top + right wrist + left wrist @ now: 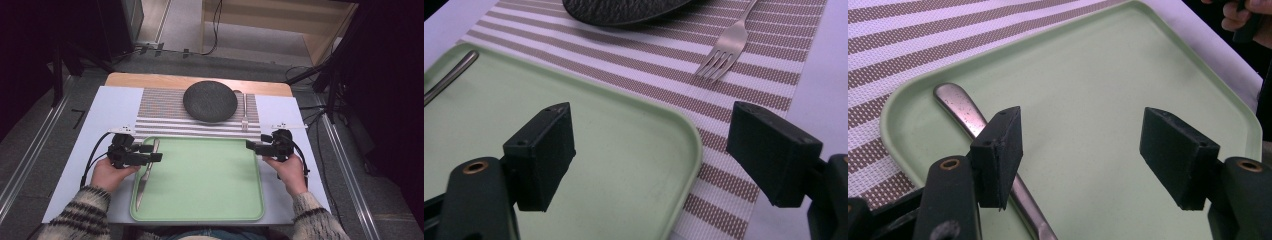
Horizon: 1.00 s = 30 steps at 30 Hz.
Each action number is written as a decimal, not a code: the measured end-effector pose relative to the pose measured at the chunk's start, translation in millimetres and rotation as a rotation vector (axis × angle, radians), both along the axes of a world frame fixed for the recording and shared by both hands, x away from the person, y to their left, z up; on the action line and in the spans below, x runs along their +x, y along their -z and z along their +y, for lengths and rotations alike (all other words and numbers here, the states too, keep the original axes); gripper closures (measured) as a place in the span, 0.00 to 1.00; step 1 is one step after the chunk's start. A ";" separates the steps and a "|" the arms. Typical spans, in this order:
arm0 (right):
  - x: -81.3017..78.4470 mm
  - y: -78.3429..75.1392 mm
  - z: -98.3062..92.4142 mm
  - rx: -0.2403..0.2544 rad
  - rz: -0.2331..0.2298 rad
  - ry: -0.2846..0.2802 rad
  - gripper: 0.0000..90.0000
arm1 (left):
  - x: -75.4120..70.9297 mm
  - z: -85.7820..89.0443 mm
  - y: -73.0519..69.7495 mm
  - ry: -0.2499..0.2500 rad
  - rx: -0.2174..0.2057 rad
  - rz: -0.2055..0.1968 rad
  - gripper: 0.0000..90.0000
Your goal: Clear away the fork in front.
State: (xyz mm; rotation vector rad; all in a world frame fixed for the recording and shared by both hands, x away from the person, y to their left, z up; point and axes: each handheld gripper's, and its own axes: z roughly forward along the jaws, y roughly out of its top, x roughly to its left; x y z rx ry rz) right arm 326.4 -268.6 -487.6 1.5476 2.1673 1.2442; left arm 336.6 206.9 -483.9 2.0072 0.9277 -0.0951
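Note:
A steel knife (146, 175) lies along the left side of the light green tray (200, 200), handle toward the far end. My left gripper (156, 153) hovers over that handle. In the left gripper view it (1083, 130) stands open, and the knife (960, 107) passes under the left jaw without being pinched. My right gripper (252, 145) is at the tray's far right corner. In the right gripper view it (649, 130) is open with nothing between the jaws, above the tray rim (689, 140). A fork (724, 50) lies beyond on the striped mat, beside a dark plate (624, 10).
The dark round plate (210, 101) sits on a brown-and-white striped placemat (165, 107) behind the tray, with the fork (245, 112) to its right. A white sheet (107, 115) covers the tabletop. Cables and stands ring the table on the floor.

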 end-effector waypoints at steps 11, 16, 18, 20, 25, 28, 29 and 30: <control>22.9 -0.8 1.2 -0.028 -0.005 0.064 0.19 | -0.7 -0.9 -0.4 0.003 0.003 -0.003 0.38; 34.9 -1.6 2.3 -0.026 -0.009 0.082 0.20 | 0.1 -0.7 0.2 0.003 0.002 0.001 0.38; 40.1 -3.1 2.4 -0.033 -0.017 0.086 0.20 | 0.2 -0.7 0.6 0.004 0.004 0.004 0.38; 46.0 -4.8 2.0 -0.046 -0.024 0.095 0.20 | -0.2 -1.2 0.6 0.003 0.005 0.006 0.38; 60.6 -7.2 -0.8 -0.042 -0.026 0.119 0.20 | 0.3 -1.2 1.1 0.006 0.006 0.007 0.38; 68.3 -8.2 -0.2 -0.045 -0.031 0.125 0.20 | 0.7 -0.8 1.4 0.008 0.007 0.009 0.38; 70.8 -8.5 0.7 -0.049 -0.030 0.125 0.20 | 0.7 -0.8 1.4 0.008 0.007 0.009 0.38; 73.3 -8.7 1.4 -0.052 -0.029 0.126 0.20 | 0.7 -0.8 1.5 0.008 0.007 0.009 0.38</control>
